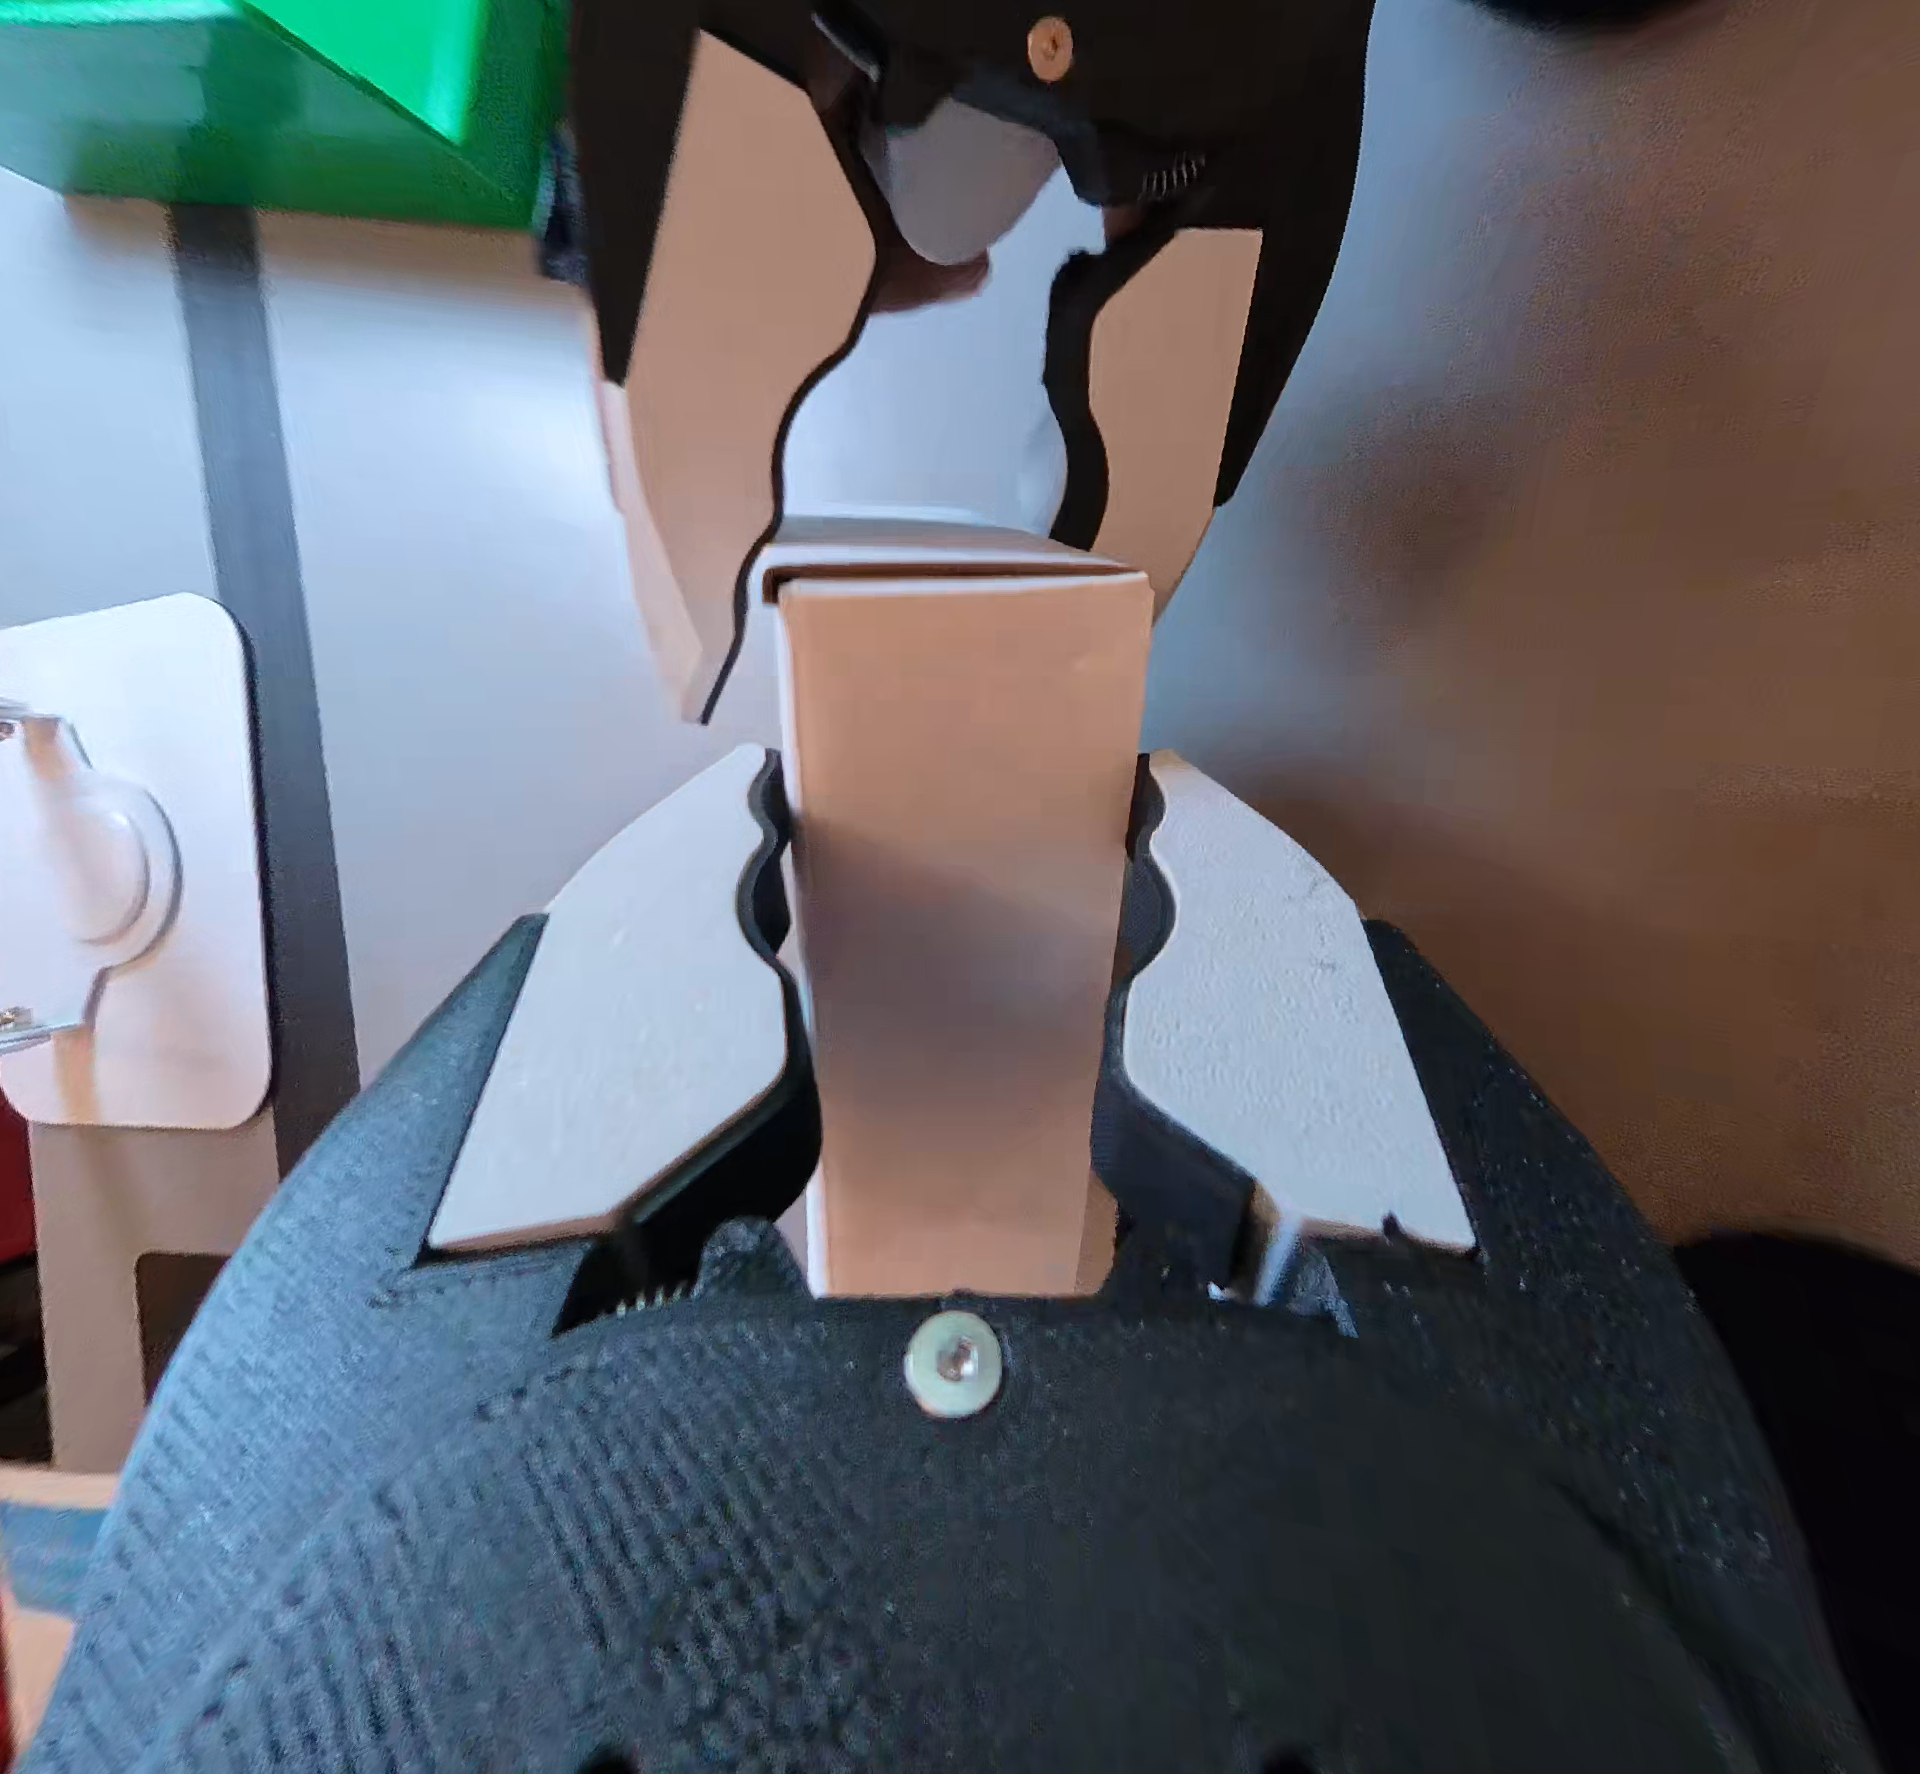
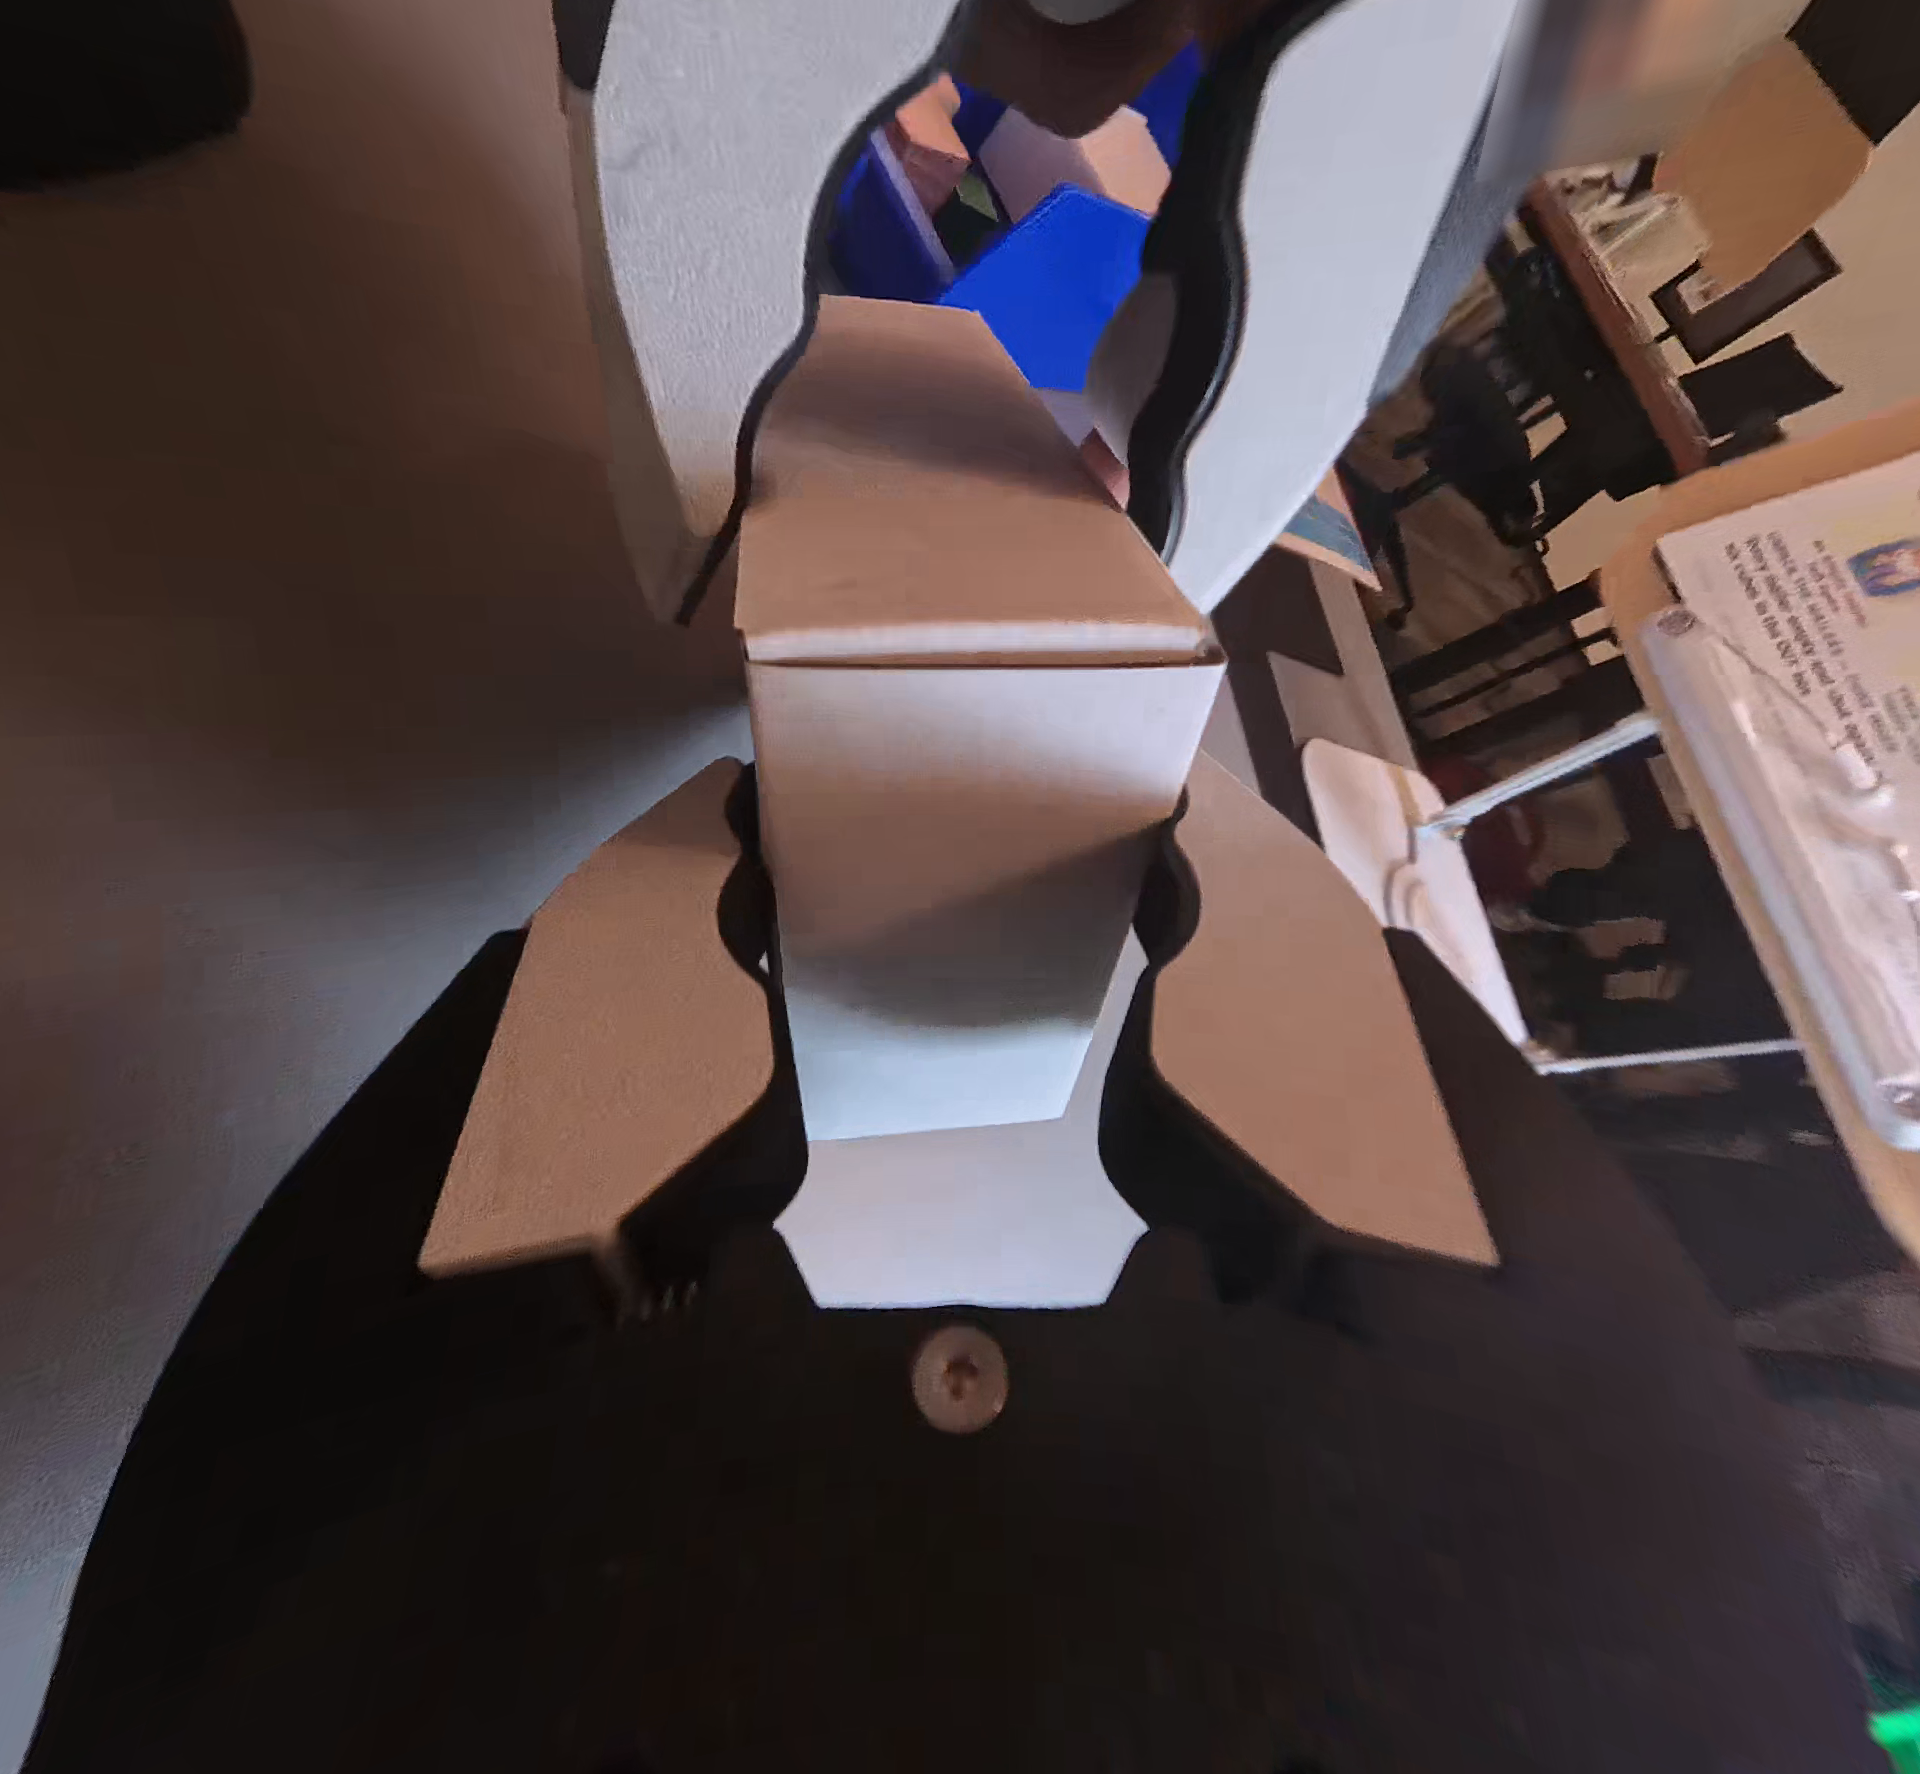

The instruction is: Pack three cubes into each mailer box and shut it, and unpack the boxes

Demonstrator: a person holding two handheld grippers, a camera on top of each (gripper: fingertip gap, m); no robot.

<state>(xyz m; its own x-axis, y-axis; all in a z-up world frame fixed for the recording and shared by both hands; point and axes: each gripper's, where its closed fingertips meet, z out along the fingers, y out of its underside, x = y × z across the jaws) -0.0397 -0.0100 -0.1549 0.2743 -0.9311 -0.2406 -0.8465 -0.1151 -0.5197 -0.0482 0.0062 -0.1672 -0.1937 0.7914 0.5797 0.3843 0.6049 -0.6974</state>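
— Where do we have the mailer box [image 1: 961,893]?
— Off the counter, between us: our left hand-held gripper [image 1: 958,789] pinches one end, our right hand-held gripper [image 2: 961,789] pinches the other.
— And its lid?
— We see the flap folded down, a green bin [image 1: 260,31] behind.

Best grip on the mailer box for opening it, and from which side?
The left gripper already clamps the mailer box across its narrow side walls, and the right gripper does the same at the other end. Keep one end clamped and, probably, take the tucked end flap edge-on from the end, where its seam shows.
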